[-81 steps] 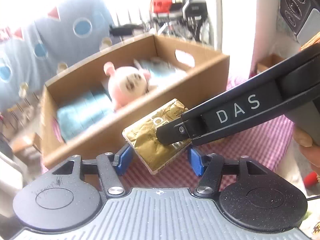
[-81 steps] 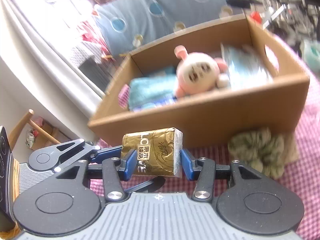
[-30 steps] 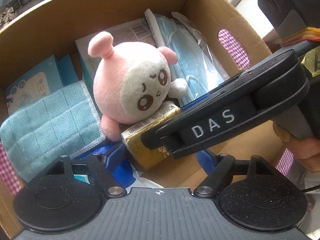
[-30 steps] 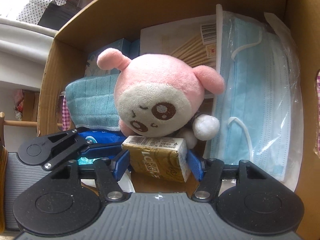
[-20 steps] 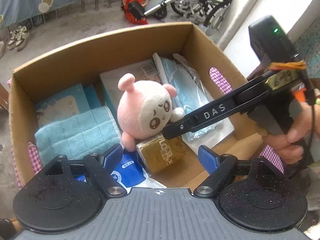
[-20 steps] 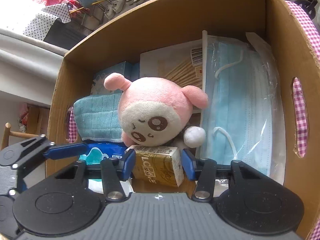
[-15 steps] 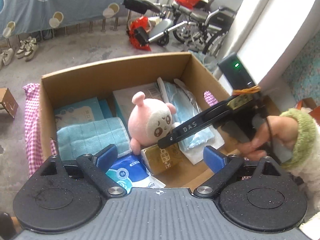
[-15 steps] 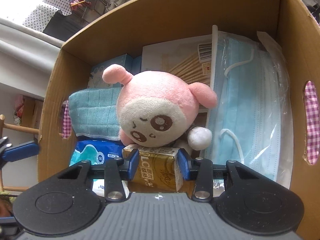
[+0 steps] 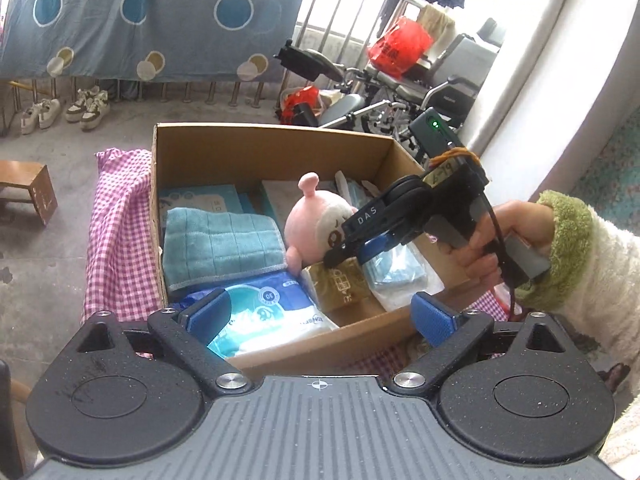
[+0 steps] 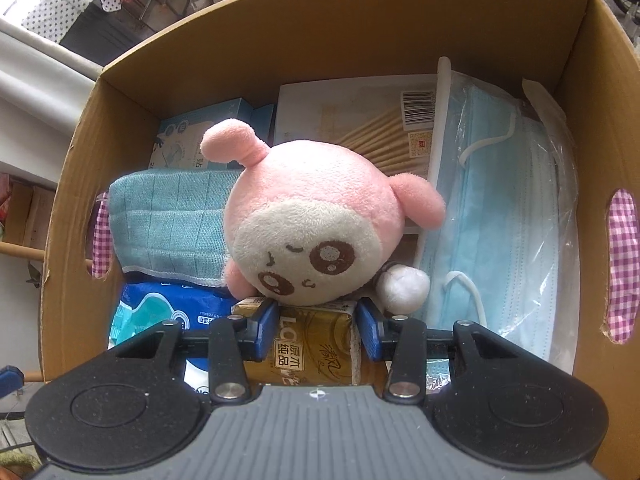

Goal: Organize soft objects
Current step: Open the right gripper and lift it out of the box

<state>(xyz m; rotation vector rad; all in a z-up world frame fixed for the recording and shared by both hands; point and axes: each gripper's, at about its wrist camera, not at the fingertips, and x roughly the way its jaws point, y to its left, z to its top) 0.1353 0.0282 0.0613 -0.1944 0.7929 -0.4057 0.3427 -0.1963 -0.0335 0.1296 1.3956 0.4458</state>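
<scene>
Right gripper clamps the gold tissue pack, its base hidden; left gripper gapes empty

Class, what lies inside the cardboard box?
Cardboard box holds a pink plush toy, teal cloth, face masks, blue wipes pack, cartons, and the gold tissue pack. Its floor is mostly covered.

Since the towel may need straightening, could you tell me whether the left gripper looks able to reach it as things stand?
Probably yes. The left gripper is open and empty above the box's near edge, and the towel lies uncovered on top; the right gripper is busy farther right at the gold pack.
</scene>
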